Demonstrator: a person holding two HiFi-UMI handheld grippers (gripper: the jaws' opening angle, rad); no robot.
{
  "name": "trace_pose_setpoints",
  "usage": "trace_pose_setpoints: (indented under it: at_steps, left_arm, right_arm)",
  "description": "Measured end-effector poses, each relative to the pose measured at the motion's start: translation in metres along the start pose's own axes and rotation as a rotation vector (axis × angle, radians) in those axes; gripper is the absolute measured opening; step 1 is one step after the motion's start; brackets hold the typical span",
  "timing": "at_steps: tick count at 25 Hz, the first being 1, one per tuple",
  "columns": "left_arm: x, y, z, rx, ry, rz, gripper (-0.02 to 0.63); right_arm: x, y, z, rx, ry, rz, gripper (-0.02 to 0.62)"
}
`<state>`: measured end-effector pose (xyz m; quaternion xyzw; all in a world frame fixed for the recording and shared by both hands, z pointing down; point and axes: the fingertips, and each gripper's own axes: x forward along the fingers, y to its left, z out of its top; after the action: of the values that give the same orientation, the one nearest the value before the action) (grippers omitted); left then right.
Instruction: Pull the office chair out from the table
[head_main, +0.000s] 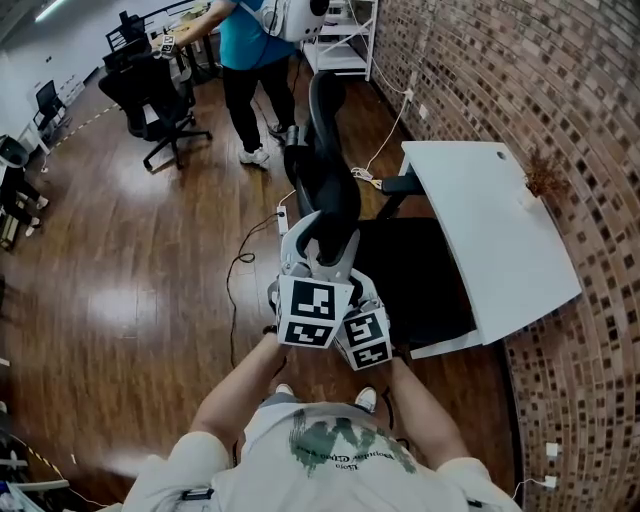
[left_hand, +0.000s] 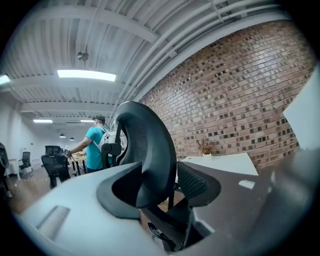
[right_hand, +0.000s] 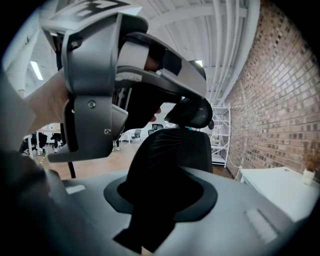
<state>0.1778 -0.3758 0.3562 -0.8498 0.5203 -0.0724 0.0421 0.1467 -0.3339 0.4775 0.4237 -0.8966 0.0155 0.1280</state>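
My left gripper (left_hand: 160, 185) is clamped on the top edge of the chair (head_main: 332, 180) back, and my right gripper (head_main: 352, 275), just beside it, pinches the same back. The chair stands close beside the table (head_main: 500, 230), with its seat at the table's edge. I think I must pull level and evenly with both hands, so the chair rolls straight, does not tip, and misses the cable (head_main: 240, 257).

The right gripper (right_hand: 160, 200) clamps the black office chair (right_hand: 172, 150) by its backrest; the left gripper (right_hand: 92, 100) looms above, white table (right_hand: 280, 189) right
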Motion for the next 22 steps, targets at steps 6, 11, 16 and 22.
trace_pose_setpoints:
  at_steps: [6, 11, 16, 22]
  left_arm:
    - [-0.015, 0.036, -0.005, 0.000, -0.002, -0.026, 0.242]
    - [-0.030, 0.067, -0.012, 0.002, -0.008, -0.049, 0.242]
    - [-0.047, 0.099, -0.019, 0.003, -0.010, -0.060, 0.242]
    - [-0.064, 0.124, -0.026, 0.017, 0.001, -0.045, 0.242]
  right_arm:
    - [0.027, 0.027, 0.011, 0.016, 0.012, -0.033, 0.147]
    - [0.053, 0.054, 0.020, 0.019, 0.007, -0.047, 0.156]
    - [0.073, 0.082, 0.026, 0.033, 0.025, -0.076, 0.160]
    - [0.094, 0.106, 0.032, 0.020, 0.023, -0.062, 0.166]
